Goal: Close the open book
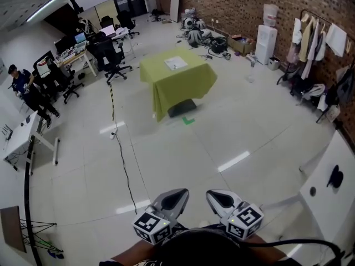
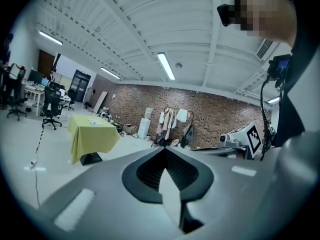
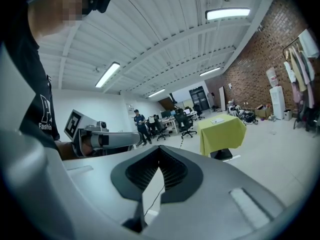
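while both jaws sit clenched on nothing, left gripper [image 1: 178, 195], right gripper [image 1: 215, 196]: open book [image 1: 176, 63] on green bench [image 1: 166, 90], well apart at 12 o'clock, neither gripper clearly nearer.

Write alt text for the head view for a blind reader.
The left gripper and right gripper, jaws together and empty, sit low, far across a pale tiled floor from a green-draped table with the book on top. A brick wall and clothes rack at right.

The table [image 1: 178, 88] stands well ahead of you at 12 o'clock, with the open book [image 1: 176, 63] on it. Office chairs [image 1: 113, 57] are at 10 o'clock and the clothes rack [image 1: 316, 37] at 2.
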A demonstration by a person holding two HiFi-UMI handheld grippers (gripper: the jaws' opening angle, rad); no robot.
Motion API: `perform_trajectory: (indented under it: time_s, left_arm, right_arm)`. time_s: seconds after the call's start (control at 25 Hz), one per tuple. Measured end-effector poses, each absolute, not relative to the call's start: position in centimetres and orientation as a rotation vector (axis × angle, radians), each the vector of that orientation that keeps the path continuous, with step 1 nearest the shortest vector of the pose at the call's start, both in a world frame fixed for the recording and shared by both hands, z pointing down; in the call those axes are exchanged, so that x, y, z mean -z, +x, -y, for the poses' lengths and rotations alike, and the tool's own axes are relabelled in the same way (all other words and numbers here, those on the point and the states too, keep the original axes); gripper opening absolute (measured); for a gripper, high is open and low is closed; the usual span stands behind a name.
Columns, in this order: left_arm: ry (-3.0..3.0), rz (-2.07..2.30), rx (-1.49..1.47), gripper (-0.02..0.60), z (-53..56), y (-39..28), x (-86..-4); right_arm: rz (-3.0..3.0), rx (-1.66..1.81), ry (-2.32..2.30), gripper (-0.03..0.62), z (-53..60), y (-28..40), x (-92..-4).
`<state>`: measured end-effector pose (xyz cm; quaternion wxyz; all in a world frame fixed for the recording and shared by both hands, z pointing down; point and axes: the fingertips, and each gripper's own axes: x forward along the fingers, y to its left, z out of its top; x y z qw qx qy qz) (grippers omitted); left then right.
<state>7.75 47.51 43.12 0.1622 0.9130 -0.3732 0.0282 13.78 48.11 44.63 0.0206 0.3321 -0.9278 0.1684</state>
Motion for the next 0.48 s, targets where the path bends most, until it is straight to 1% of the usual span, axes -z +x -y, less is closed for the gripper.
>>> perform_trajectory:
  time_s: [0.48]
  left_arm:
    - [2.592,1.118,-0.147,0.009,-46.3,7.5,-43.8]
  right_arm:
    - [2.909,-0.57,0.994,0.008,-46.1,13.7,-45.7]
